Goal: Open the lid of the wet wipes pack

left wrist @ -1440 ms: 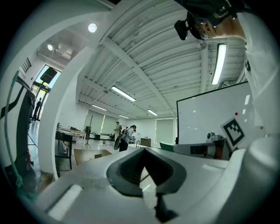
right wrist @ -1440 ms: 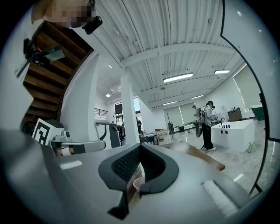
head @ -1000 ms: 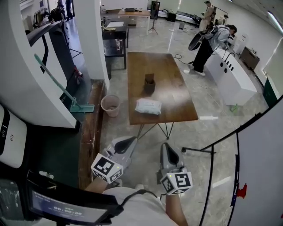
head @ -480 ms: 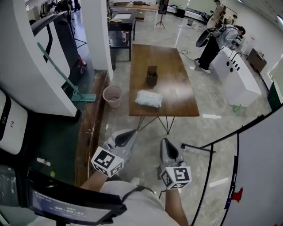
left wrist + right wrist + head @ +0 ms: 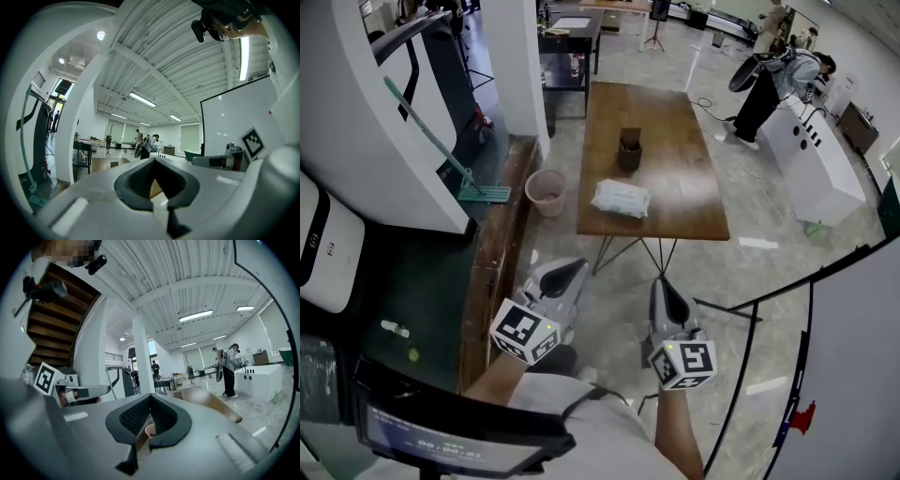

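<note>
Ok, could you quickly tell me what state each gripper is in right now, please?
Left gripper: closed, holding nothing.
Right gripper: closed, holding nothing.

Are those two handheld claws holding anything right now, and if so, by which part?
Nothing is held. The left gripper and right gripper are both shut and empty, short of the table, where the wet wipes pack lies untouched.

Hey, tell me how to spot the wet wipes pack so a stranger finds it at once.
Look for the long wooden table on the grey floor. Near its nearer end lies the wet wipes pack, flat, pale and soft-looking. Its only tabletop neighbour is a small dark upright container farther along.
</note>
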`<state>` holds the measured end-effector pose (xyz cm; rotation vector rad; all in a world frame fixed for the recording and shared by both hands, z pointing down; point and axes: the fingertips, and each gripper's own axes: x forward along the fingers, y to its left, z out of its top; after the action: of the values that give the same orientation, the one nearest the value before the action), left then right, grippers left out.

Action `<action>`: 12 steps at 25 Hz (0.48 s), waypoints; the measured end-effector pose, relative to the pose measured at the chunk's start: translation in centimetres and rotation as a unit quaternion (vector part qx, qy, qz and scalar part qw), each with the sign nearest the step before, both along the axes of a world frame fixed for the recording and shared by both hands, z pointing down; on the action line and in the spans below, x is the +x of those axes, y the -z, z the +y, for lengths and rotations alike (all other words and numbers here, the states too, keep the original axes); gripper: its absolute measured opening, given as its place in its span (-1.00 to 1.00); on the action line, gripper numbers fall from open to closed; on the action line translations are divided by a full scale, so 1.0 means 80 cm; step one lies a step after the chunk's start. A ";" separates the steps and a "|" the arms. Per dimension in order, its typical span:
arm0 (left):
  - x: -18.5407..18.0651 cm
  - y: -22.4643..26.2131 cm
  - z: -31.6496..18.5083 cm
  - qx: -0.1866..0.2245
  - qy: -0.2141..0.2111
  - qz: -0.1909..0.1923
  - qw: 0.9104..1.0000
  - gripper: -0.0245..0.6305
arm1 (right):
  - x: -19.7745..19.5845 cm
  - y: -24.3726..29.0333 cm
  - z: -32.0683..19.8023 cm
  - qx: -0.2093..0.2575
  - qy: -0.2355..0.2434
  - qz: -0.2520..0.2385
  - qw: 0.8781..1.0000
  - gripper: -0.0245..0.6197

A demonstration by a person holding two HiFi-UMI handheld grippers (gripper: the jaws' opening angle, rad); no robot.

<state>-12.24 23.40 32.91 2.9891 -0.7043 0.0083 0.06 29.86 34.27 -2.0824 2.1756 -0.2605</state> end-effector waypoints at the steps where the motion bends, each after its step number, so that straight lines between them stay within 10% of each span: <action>1: 0.002 0.002 0.000 0.000 0.000 -0.001 1.000 -0.91 | 0.003 0.002 0.001 0.000 0.000 0.000 1.000 -0.90; 12: 0.048 -0.017 -0.053 -0.008 -0.015 0.005 1.000 -0.91 | 0.034 -0.011 -0.041 -0.008 0.003 -0.008 1.000 -0.90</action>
<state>-8.43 19.15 34.28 2.9819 -0.6553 0.0005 2.75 26.61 35.18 -2.0753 2.1791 -0.2941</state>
